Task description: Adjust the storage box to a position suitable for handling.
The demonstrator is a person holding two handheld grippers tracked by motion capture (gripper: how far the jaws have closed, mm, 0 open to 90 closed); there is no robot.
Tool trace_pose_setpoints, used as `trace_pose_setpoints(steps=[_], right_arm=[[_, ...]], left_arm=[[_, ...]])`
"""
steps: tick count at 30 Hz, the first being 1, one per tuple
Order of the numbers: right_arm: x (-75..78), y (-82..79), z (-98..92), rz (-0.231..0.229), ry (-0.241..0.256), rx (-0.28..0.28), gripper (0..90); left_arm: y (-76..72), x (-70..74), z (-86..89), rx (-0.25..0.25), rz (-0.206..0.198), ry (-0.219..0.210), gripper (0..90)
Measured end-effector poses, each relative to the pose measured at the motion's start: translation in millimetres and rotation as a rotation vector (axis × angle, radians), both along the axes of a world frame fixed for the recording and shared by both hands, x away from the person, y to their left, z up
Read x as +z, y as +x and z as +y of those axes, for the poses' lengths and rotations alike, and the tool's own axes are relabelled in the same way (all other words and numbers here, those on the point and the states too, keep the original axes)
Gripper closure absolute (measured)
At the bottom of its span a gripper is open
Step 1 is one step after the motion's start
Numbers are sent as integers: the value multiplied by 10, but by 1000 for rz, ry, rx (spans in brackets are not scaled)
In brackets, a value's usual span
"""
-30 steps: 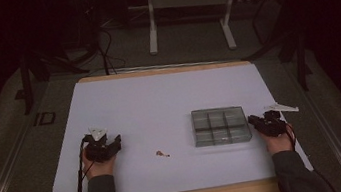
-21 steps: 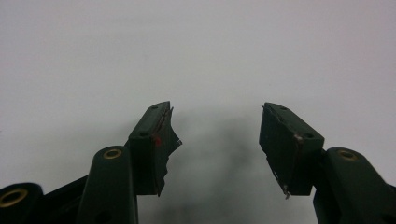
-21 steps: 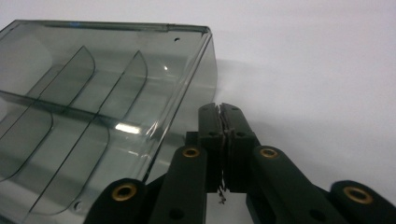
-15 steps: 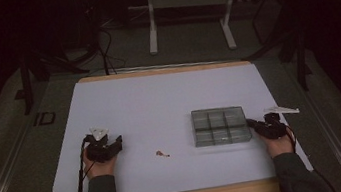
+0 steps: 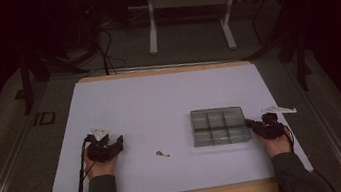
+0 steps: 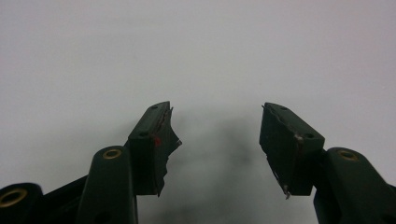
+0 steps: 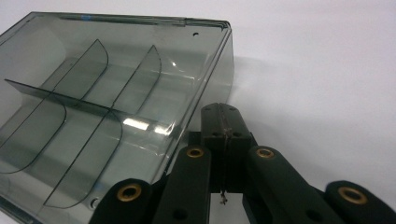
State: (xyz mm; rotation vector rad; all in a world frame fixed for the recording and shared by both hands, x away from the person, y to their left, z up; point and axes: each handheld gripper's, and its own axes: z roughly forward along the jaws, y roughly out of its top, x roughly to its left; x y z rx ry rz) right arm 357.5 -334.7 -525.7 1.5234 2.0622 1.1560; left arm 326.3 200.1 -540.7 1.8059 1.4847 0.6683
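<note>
The clear box w/ 6 little rooms sits flat on the white table, right of middle. The right gripper, jaws together, touches its side, prob. to steady or nudge it. The left gripper, jaws apart, waits near a tiny red bit.

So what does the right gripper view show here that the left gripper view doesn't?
Right gripper view: the clear smoky plastic divided box, its curved partitions plain, close beside the right hand-held gripper, whose jaws are shut together. Whether they touch the box wall I cannot tell.

Left gripper view: the left hand-held gripper with jaws wide apart, nothing between them, and a small red mark on one pad.

Both: the white table surface and a pair of black jaws rising from the bottom edge.
</note>
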Motion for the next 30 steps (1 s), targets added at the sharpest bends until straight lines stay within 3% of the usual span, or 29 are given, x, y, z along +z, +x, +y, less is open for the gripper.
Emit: trace_pose_setpoints(steps=[17,30], right_arm=[[-2,80,253,-11,-20,72,900],[-6,95,380,-15,-22,114,900]], left_arm=[[-4,3,-96,-75,-3,12,491],[-18,19,-130,-120,-10,-6,511]])
